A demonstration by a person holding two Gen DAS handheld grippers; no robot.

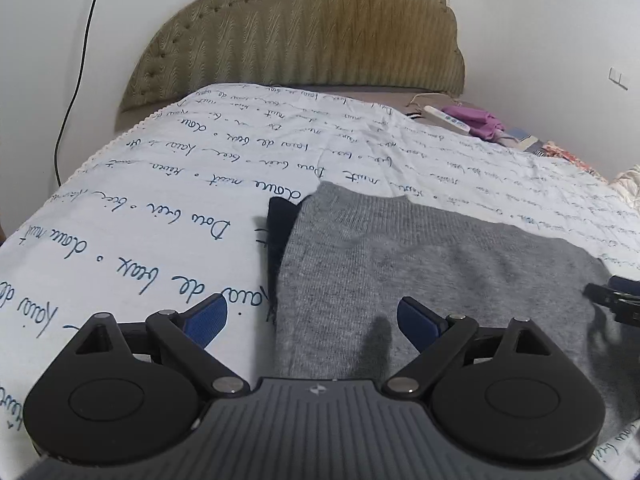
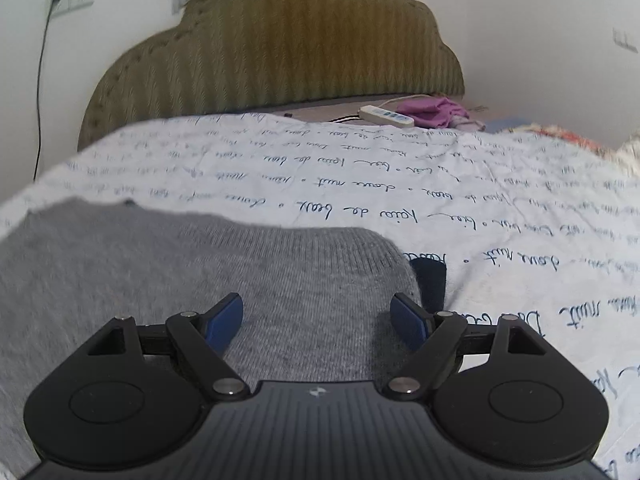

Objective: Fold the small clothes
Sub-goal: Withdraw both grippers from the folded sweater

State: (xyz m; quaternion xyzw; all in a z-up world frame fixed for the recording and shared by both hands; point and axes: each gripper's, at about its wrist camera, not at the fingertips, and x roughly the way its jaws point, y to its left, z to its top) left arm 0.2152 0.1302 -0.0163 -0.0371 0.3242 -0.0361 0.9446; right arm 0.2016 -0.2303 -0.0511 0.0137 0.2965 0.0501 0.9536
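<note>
Left wrist view shows your left gripper (image 1: 312, 316) with its fingers (image 1: 210, 318) spread wide apart and nothing between them but air. They hang right over the left edge of the grey knit cloth (image 1: 420, 264). One finger is over the bed cover (image 1: 160, 216) with the blue writing, and the other is over the grey knit. So that edge runs straight away from you, between the two fingers, and the cloth spreads off to the right from there.

A dark blue bit (image 1: 282, 232) peeks out from under that edge, a little further ahead.

Right wrist view shows your right gripper (image 2: 318, 320) with its fingers (image 2: 224, 320) apart too, and they hold nothing. Both hang over the right end of the grey knit cloth (image 2: 200, 272), near its round corner. The same dark blue bit (image 2: 430, 284) sticks out just beside the right finger.

The cloth lies flat on the bed, long from side to side, with one gripper at each end. Neither one is closer than the other. I think you should bring both down onto the near edge and pinch, then lift it toward the headboard (image 2: 280, 60)
</note>
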